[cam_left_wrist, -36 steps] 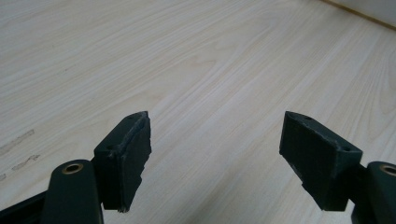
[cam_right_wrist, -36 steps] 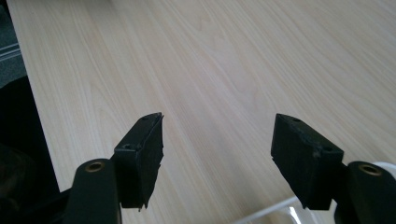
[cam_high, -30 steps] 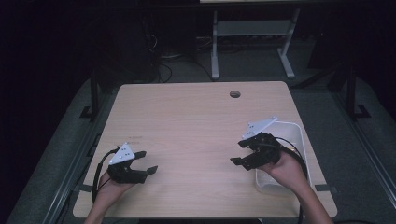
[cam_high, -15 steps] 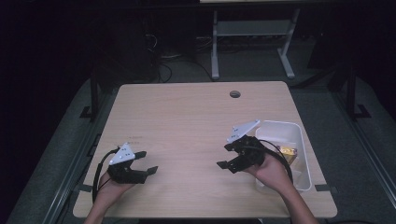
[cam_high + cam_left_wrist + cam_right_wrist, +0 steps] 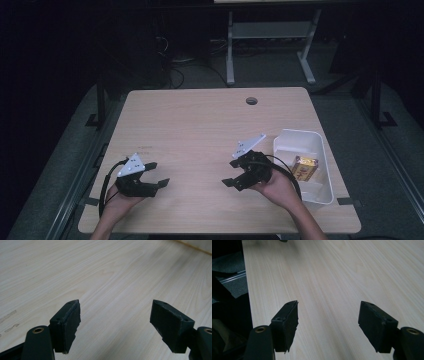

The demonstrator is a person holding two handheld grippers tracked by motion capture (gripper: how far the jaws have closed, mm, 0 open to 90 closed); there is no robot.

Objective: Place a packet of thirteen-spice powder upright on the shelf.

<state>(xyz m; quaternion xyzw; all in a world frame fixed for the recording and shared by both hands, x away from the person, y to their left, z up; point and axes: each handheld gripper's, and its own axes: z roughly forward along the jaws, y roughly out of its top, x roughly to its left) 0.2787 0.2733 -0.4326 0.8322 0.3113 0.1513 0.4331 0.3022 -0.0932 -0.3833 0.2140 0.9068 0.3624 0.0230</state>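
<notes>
My left gripper (image 5: 159,173) rests low over the front left of the light wooden table (image 5: 200,130), its jaws open and pointing right. In the left gripper view the left gripper (image 5: 115,302) has nothing but bare wood between its pads. My right gripper (image 5: 230,173) is held just left of a white bin (image 5: 300,133), jaws open and pointing left toward the other gripper. The right gripper view shows the right gripper (image 5: 328,303) standing wide with only tabletop between the jaws. A yellow packet (image 5: 305,167) lies inside the bin.
A round cable hole (image 5: 251,101) sits near the table's far edge. The bin stands at the right front corner, close to the table's right edge. A metal stand's legs (image 5: 230,60) rise beyond the table on the dark floor.
My right gripper has moved left and a little down, off the white bin, uncovering the bin and its yellow packet. The left gripper has stayed where it was.
</notes>
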